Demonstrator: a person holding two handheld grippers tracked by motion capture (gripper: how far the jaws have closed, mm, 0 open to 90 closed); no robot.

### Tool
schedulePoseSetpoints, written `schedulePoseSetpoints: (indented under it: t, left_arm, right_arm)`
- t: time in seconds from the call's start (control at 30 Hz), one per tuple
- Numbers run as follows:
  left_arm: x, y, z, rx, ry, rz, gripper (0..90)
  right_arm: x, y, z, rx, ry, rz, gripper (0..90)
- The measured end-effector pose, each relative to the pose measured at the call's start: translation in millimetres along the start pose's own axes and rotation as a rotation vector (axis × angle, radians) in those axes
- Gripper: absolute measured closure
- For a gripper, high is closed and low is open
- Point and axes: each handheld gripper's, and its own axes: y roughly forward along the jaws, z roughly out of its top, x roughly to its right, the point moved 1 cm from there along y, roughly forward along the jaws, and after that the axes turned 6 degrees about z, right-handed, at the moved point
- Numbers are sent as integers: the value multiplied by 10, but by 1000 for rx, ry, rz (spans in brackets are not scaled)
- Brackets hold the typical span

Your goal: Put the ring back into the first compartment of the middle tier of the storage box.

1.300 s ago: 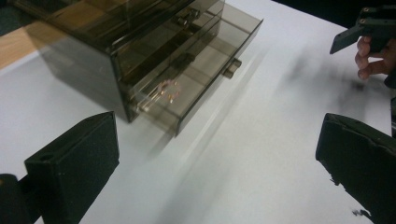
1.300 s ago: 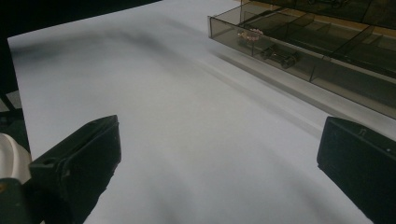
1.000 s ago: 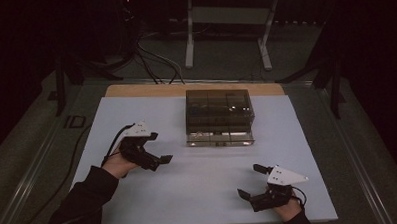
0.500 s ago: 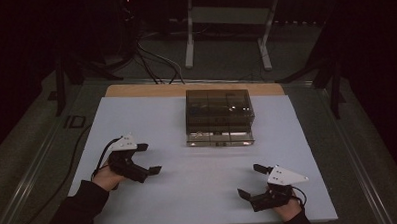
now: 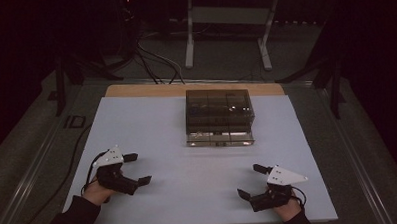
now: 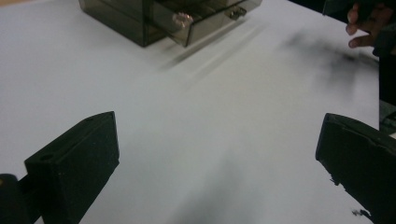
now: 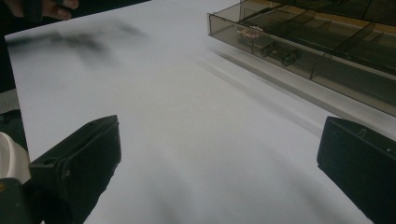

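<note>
**Both Grippers Idle Near the Front Edge, Drawer Organizer Ahead**

Dark workshop floor surrounds a white table (image 5: 152, 123). At 12 o'clock on the table stands a smoked-plastic drawer organizer (image 5: 218, 111), with its lowest drawer (image 5: 220, 138) pulled slightly forward. The drawer has compartments; small items lie in one of them (image 7: 250, 31), too small to identify.

**Gripper state**
- Left gripper (image 5: 137, 169): at 8 o'clock on the table. Jaws are spread wide, hold nothing, and hover over bare surface.
- Right gripper (image 5: 253, 181): at 5 o'clock. Jaws are likewise spread wide, empty, and apart from the organizer.

Both grippers sit well apart from the drawer.

**Hazards (assessment)**
- The organizer is light plastic and unsecured. A one-sided push or pull on the drawer would likely slide or rotate the whole unit instead of moving the drawer.
- The drawer knob (image 6: 181, 19) is small. An off-centre closure may slip off it.
- Tinted walls hide the compartment dividers. A jaw lowered blind may strike a divider or scatter the contents.
- Trailing cables could drag across the surface during a reach.
</note>
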Motion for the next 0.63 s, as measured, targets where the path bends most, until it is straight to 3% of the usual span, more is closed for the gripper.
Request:
schedulePoseSetpoints:
  t: [0.17, 0.53, 0.63]
  left_arm:
    - [39, -77, -144, -18, 6, 0, 11]
    - [37, -216, -408, -5, -49, 69, 11]
    - [25, -208, -412, 4, -56, 63, 11]
  right_arm:
    - [-2, 2, -1, -2, -1, 1, 0]
    - [-4, 3, 3, -1, -3, -6, 0]
    - [-1, 5, 0, -5, -5, -4, 0]
